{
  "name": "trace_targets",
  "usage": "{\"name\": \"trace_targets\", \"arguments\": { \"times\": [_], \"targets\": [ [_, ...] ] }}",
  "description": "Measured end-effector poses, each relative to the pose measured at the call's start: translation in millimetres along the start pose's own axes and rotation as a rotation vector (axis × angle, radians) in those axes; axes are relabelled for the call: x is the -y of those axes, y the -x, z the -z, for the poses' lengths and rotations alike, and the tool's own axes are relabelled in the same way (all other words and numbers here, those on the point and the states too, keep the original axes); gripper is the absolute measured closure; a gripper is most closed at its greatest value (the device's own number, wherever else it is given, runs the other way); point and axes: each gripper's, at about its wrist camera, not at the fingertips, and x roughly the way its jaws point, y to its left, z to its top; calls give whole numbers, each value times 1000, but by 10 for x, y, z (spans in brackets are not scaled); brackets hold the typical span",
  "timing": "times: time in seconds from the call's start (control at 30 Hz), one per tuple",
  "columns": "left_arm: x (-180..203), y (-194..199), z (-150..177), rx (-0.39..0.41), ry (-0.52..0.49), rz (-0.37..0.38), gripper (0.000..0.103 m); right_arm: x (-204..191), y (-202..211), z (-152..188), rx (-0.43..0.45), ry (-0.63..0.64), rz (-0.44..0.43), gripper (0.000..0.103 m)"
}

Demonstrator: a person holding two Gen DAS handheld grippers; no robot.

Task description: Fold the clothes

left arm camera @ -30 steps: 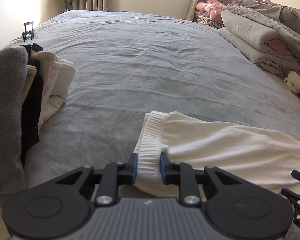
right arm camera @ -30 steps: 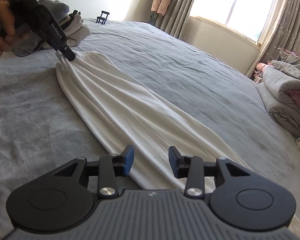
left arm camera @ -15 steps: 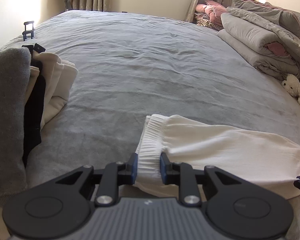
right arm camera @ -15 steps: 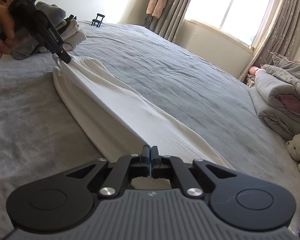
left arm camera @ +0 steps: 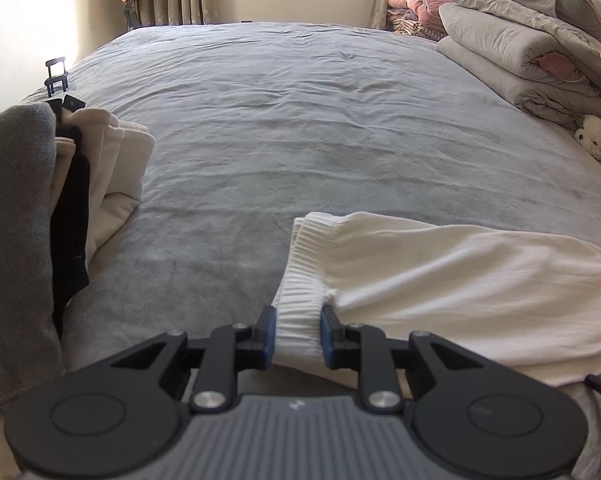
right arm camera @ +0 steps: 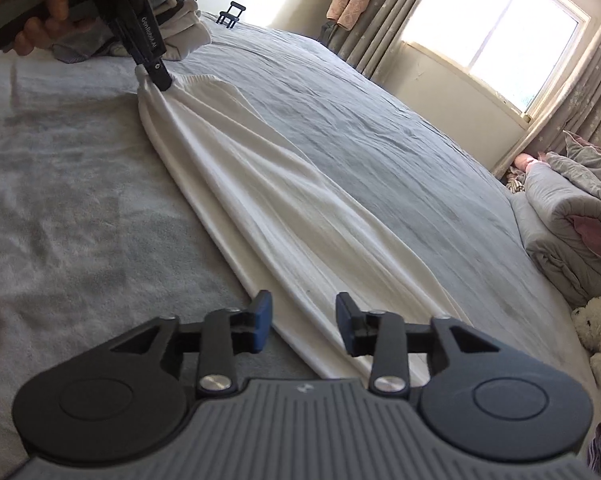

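Observation:
A long white garment (left arm camera: 440,272) lies stretched across the grey bed (left arm camera: 300,120). My left gripper (left arm camera: 298,332) is shut on its ribbed elastic waistband (left arm camera: 300,280). In the right wrist view the garment (right arm camera: 300,208) runs from that left gripper (right arm camera: 156,74), held by a hand (right arm camera: 40,0), down to my right gripper (right arm camera: 303,322). The right jaws are opening; the cloth's lower edge lies between and under the fingers, and the pads do not press on it.
A stack of folded clothes (left arm camera: 100,184) and a grey garment (left arm camera: 12,240) sit at the left. Folded duvets (left arm camera: 520,64) and a white plush toy (left arm camera: 598,144) lie at the right. A small black stand (left arm camera: 56,74) is at the far left corner.
The right gripper snapped shut half a second ago and now stands open again over the cloth's edge. The left gripper has kept its grip on the waistband and stayed put.

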Motion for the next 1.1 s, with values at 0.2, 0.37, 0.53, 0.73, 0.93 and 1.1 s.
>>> {"name": "trace_targets", "arguments": {
  "times": [0.2,0.37,0.53,0.73,0.93,1.1],
  "targets": [
    [-15,22,-14,8,9,9,80,72,-113,-45,-17,-59,10,59],
    [-31,27,-28,7,20,17,80,169,-2,-85,27,-149,-50,64],
    [-28,32,-32,11,22,21,80,68,-105,-64,-8,-87,-10,68],
    [-58,52,-49,17,38,34,80,130,-113,-81,-13,-114,9,103],
    [-85,84,-61,23,34,37,80,225,145,-153,41,-159,-18,103],
    [-61,34,-27,-2,2,24,80,133,63,-51,-44,-127,-70,103]
  ]
}}
